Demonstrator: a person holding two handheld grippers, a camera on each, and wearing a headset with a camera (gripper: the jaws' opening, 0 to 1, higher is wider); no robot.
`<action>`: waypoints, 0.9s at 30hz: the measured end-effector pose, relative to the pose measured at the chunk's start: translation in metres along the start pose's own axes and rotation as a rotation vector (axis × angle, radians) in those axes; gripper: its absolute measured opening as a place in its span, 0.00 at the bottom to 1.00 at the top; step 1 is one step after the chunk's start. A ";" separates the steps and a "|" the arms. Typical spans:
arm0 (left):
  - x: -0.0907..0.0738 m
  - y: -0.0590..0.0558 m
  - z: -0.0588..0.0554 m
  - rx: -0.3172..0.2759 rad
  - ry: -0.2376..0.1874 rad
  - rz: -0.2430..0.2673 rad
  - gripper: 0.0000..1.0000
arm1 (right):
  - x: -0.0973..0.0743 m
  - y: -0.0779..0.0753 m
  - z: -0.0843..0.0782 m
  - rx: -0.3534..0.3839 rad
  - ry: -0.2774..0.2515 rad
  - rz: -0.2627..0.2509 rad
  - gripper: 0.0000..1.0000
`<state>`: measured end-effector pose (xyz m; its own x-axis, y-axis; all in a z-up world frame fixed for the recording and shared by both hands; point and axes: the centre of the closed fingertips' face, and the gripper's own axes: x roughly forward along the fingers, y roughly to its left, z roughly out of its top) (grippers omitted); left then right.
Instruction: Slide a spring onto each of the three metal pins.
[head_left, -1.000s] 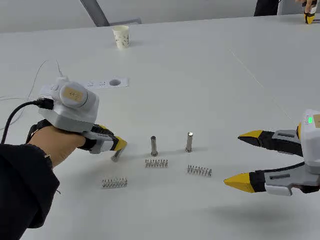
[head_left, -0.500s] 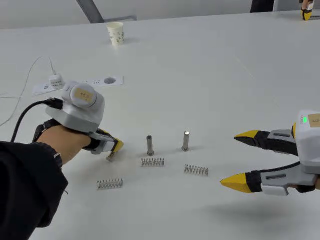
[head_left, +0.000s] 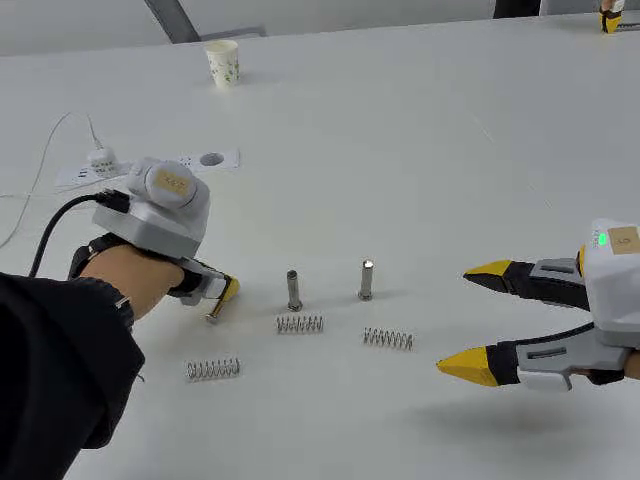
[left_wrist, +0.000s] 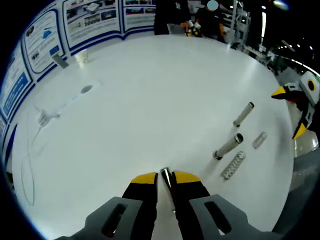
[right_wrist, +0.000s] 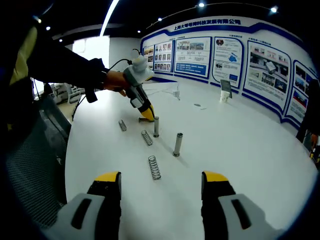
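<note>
- The left gripper (head_left: 228, 291) is just to the left of the middle pin (head_left: 293, 290). Its jaws are almost closed and pinch the held pin (head_left: 213, 314) between the yellow tips.
- The held pin is tilted, with its lower end pointing down at the white table (head_left: 420, 130). I cannot tell if it touches the surface.
- The middle pin stands upright on the table. The right pin (head_left: 366, 280) stands upright near it, on its right side.
- The middle spring (head_left: 299, 324) lies flat just in front of the middle pin, apart from it.
- The right spring (head_left: 387, 338) lies flat to the front right of the middle pin. The left spring (head_left: 212, 369) lies to its front left, closer to the person.
- The right gripper (head_left: 472, 318) hovers well to the right of the middle pin. Its jaws are wide open and hold nothing.
- A paper cup (head_left: 222, 62) and a power strip (head_left: 150, 168) are far behind the middle pin, toward the left.
</note>
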<state>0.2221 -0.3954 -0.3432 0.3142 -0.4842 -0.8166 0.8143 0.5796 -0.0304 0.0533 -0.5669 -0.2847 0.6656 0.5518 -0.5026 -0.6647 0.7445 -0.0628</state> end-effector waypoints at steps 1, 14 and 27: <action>0.000 0.000 0.000 -0.002 0.003 0.002 0.12 | 0.000 0.000 0.000 0.000 -0.001 0.000 0.66; 0.005 0.003 -0.001 -0.032 0.042 0.021 0.12 | 0.001 0.001 -0.004 0.012 0.001 0.002 0.66; 0.007 0.006 -0.003 -0.026 0.071 0.063 0.09 | 0.003 0.001 -0.004 0.019 -0.005 0.006 0.66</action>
<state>0.2277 -0.3937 -0.3504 0.3286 -0.3991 -0.8560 0.7805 0.6251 0.0082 0.0527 -0.5658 -0.2893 0.6635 0.5579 -0.4985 -0.6620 0.7482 -0.0439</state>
